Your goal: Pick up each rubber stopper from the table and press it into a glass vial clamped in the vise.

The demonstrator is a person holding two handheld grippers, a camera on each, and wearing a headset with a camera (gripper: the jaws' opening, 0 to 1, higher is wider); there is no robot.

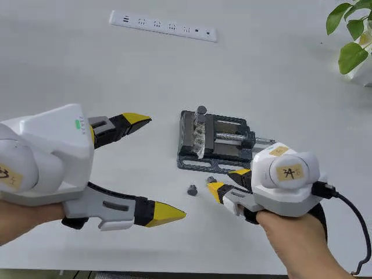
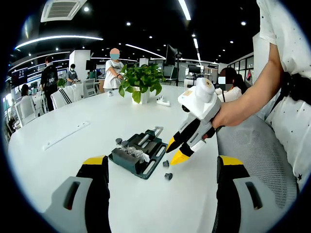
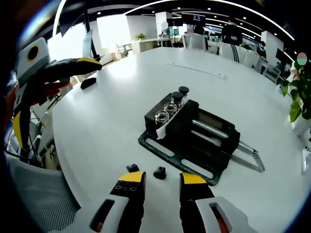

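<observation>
1. White worktop [image 1: 273,64], big and rounded, is seen in an open office w/ ceiling lights; some people are seen far behind in the left gripper view.
2. A dark vise [image 1: 229,152] is placed near the middle of the worktop. A row of glass vials [image 3: 165,112] is clamped upright in it.
3. In the right gripper view, 2 vials at the far end of the row are closed by fitted stoppers [image 3: 183,90]. The 2 nearer vials are seen open at the top.
4. Two loose rubber stoppers [image 1: 192,189] are lying on the worktop just in front of the vise, near each other but not touching.
5. The right gripper [image 1: 225,180] is held low over the worktop, just beside these two. Its jaws are set w/ a narrow gap and nothing is gripped. In its own view, one loose stopper is seen just ahead of the gap btw. the tips, and the other just outside the left jaw; no contact can be seen.
6. The left gripper [image 1: 167,167] is held to the left, apart from the vise. Its jaws are spread wide, w/ only bare worktop btw. them.
7. A white power strip [image 1: 163,25] is laid at the far side of the worktop, and green plant leaves [image 1: 351,35] are seen at the far right corner.
</observation>
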